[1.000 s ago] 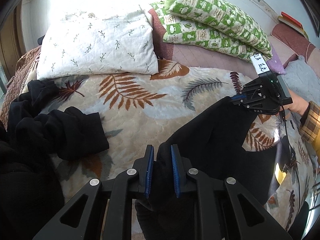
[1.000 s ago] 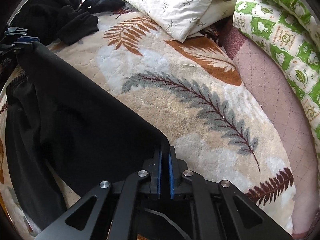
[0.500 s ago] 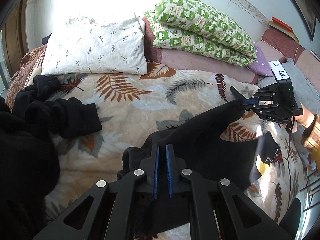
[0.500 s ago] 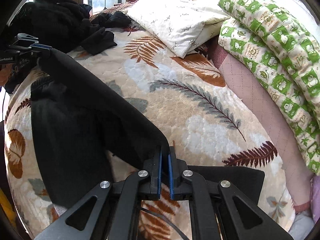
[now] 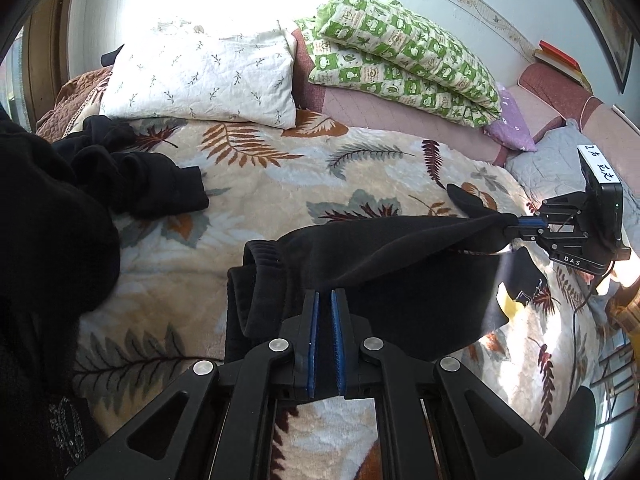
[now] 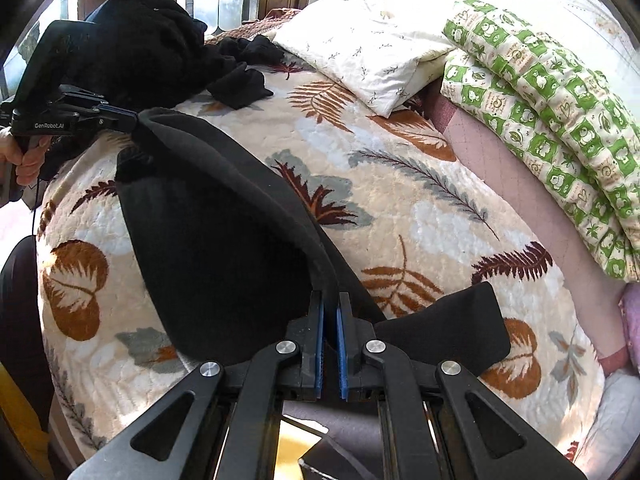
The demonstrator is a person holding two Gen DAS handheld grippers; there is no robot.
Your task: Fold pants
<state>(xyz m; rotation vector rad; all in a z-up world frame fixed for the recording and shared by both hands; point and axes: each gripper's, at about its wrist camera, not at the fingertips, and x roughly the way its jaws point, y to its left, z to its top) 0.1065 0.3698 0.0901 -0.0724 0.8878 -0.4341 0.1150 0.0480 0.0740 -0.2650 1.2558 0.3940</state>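
The bed (image 5: 280, 184) under me is spread with a cream blanket (image 6: 400, 208) printed with brown and grey leaves. At its head lie a white pillow (image 5: 200, 76) with small sprigs and a folded green-and-white quilt (image 5: 404, 56), the pillow to the left of the quilt in my left view. A heap of other black clothes (image 5: 132, 176) sits at the left edge of the bed, near the pillow.

The black pants (image 5: 392, 264) hang stretched between my two hands, above the blanket, their ribbed waistband (image 5: 260, 280) sagging beside my left gripper (image 5: 324, 312) and the lower part draping down onto the bed. My left fingers (image 5: 312, 332) are nearly together, pinching a fold of the black cloth. My right gripper (image 6: 330, 316) does likewise: its blue-padded fingers (image 6: 318, 340) are pressed close on the taut top edge of the pants, a loose flap of cloth lying on the blanket just to its right.
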